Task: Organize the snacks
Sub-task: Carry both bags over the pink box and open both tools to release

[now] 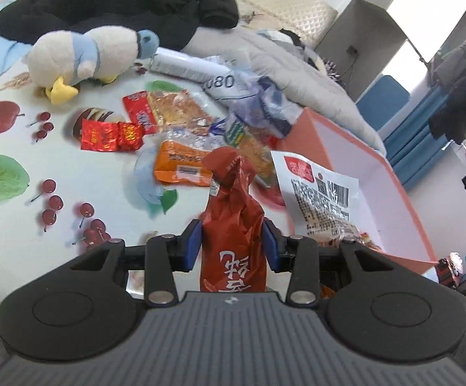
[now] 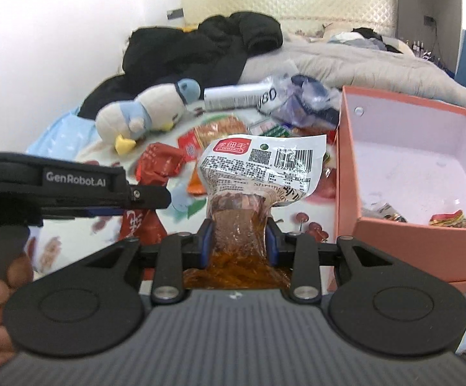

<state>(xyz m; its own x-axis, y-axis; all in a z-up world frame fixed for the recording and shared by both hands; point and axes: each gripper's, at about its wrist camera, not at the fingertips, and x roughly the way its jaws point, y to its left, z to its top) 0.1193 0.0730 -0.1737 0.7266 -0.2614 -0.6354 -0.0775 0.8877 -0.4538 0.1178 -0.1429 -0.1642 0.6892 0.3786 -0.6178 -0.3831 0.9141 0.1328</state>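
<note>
Left gripper (image 1: 232, 241) pinched a red snack pouch (image 1: 233, 225); right gripper (image 2: 240, 241) pinched a clear shrimp-snack packet (image 2: 258, 167), both held above the fruit-print cloth (image 1: 14, 148). Orange box (image 2: 348, 160) beside them held only a few wrappers; a heap of packets (image 1: 175, 112) lay unsorted, so most work remained.

We cannot read the blurred print on the orange snack packet (image 1: 181, 167). The red packet (image 1: 233, 234) hides its lower end behind the gripper body (same for the clear shrimp pouch (image 2: 246, 193)). The pink box (image 2: 409, 167) runs off the right edge; its small wrappers (image 2: 451, 220) stay indistinct.
</note>
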